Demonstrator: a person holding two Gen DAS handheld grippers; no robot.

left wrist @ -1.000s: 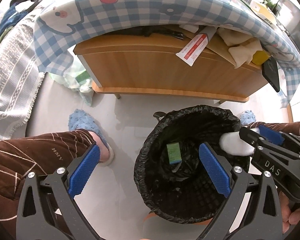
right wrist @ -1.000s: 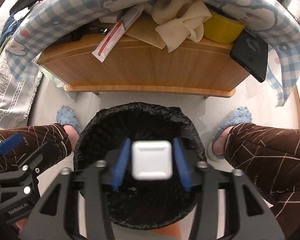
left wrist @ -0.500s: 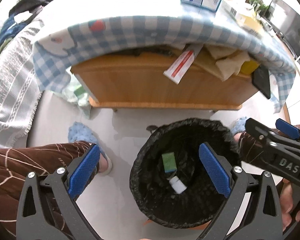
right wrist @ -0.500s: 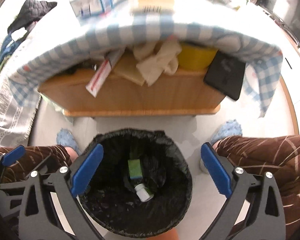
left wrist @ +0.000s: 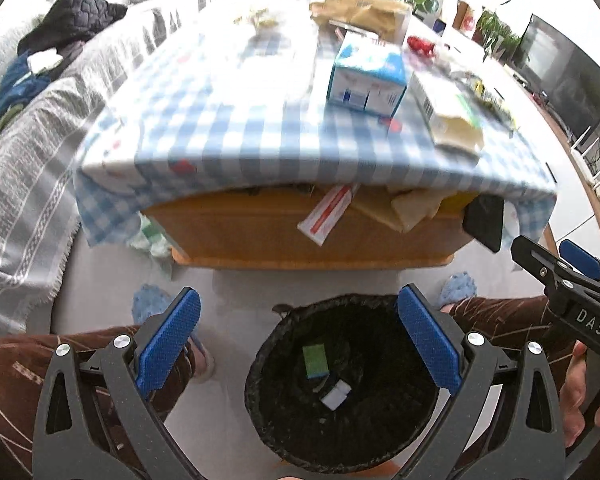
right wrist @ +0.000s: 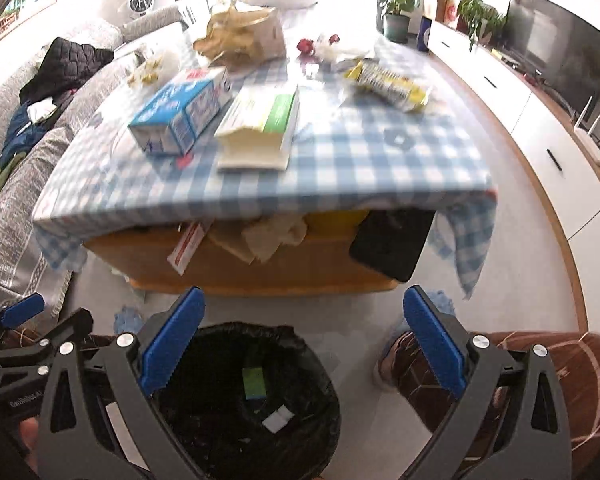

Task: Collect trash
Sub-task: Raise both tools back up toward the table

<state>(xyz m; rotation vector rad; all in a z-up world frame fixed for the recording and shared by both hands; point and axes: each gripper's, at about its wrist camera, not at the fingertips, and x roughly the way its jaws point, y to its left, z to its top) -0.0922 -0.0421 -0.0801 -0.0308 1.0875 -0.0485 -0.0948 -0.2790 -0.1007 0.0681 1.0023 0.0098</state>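
Observation:
A bin with a black liner (left wrist: 300, 436) (right wrist: 316, 364) stands on the floor in front of the table. Inside it lie a small white bottle (left wrist: 337, 394) (right wrist: 278, 419) and a green packet (left wrist: 315, 361) (right wrist: 253, 383). My left gripper (left wrist: 300, 340) hangs open above the bin's left side, nothing between its blue pads. My right gripper (right wrist: 302, 344) is open too, above the bin and empty. On the checked tablecloth (right wrist: 360, 160) lie a blue and white carton (left wrist: 366, 80) (right wrist: 180, 116), a cream and green box (right wrist: 260, 124) and a yellow wrapper (right wrist: 388, 80).
A wooden shelf (right wrist: 320, 268) under the table holds a red and white tube (right wrist: 188, 246), crumpled cloths and a black flat object (right wrist: 392, 240). A person's brown trouser legs (right wrist: 540, 380) and blue slippers (left wrist: 152, 306) flank the bin. A sofa (left wrist: 32, 140) is left, a TV (right wrist: 560, 64) right.
My right gripper opened and let the white bottle fall into the bin. Both grippers rose and tilted up, so the tabletop has come into view.

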